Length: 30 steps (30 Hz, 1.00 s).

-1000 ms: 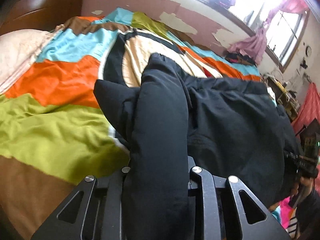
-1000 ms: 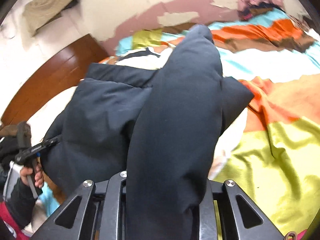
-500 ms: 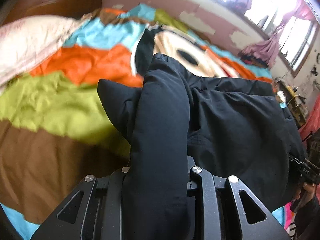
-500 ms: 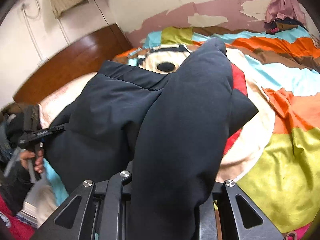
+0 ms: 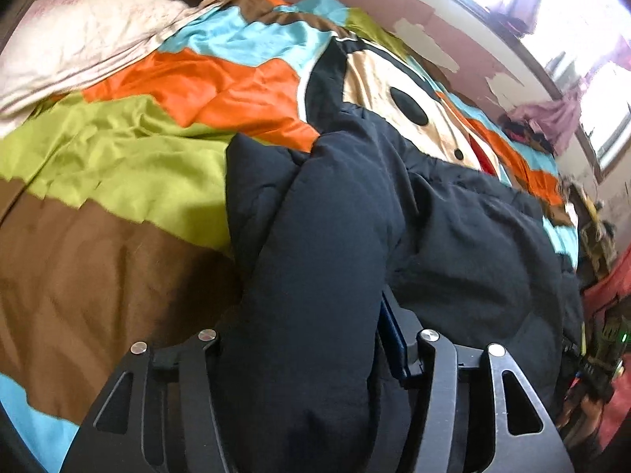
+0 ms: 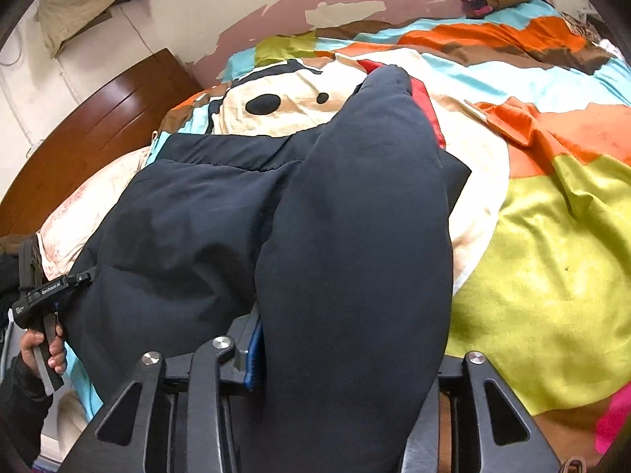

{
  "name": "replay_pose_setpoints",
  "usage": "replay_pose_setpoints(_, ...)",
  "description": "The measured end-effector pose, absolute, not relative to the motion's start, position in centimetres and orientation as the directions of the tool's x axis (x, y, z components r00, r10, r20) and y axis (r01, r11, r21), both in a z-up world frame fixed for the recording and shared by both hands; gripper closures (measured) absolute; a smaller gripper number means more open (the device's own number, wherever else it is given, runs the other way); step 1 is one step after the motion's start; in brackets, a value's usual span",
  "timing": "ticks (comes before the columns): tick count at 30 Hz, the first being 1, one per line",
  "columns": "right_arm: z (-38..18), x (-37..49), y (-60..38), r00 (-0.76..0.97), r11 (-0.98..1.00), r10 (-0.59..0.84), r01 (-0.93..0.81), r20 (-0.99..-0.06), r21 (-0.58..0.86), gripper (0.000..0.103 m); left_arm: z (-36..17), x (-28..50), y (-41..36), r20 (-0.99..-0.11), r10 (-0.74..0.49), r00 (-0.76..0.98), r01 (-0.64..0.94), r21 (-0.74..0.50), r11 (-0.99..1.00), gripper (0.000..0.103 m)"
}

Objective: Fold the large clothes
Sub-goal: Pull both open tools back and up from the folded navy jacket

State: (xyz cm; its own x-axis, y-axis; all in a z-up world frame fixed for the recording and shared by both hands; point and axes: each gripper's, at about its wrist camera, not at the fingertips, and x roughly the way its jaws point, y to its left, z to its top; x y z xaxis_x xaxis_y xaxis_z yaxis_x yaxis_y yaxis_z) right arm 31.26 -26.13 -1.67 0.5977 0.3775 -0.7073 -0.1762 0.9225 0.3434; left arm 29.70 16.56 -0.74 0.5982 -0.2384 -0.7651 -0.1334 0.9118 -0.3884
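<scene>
Both grippers are clamped on the same dark puffy jacket [image 5: 465,244]. The left gripper [image 5: 315,358] has a thick roll of it bunched between its fingers, running straight ahead from the tool, with the rest of the jacket spreading off to its right. The right gripper [image 6: 347,358] pinches another fat fold the same way, the jacket's body lying to its left. Under and beyond the jacket is a bedspread [image 6: 552,236] in orange, green, blue and brown patches. A pale pillow [image 5: 79,43] sits far ahead-left of the left gripper.
</scene>
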Motion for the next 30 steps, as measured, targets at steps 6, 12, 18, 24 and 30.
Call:
replay_pose_setpoints(6,-0.9,30.1,-25.2,0.618,0.934,0.343,-0.149,-0.707,0.324,0.011,2.0,27.5,15.3,-0.732,-0.19,0.655,-0.127,-0.354,0.927,0.022)
replay_pose_setpoints(12,-0.1,28.1,-25.0,0.683,0.948,0.278,-0.083,-0.675,0.307,0.0,4.8,24.3,13.2,-0.678,-0.144,0.721,-0.104,-0.311,0.945,0.019)
replay_pose_setpoints(18,0.8,24.6,-24.8,0.762,0.95,0.25,-0.075,-0.597,0.303,0.0,5.7,22.1,11.9,-0.638,-0.146,0.756,-0.087,-0.319,0.944,0.018)
replay_pose_setpoints(24,1.3,21.5,-24.2,0.817,0.956,0.228,-0.086,-0.53,0.279,0.0,6.7,19.7,11.4,-0.576,-0.151,0.803,-0.073,-0.347,0.935,0.011)
replay_pose_setpoints(30,2.5,19.0,-23.6,0.847,0.952,0.235,-0.103,-0.477,0.287,0.0,8.6,16.8,7.9,-0.487,-0.101,0.867,0.008,-0.19,0.982,0.005)
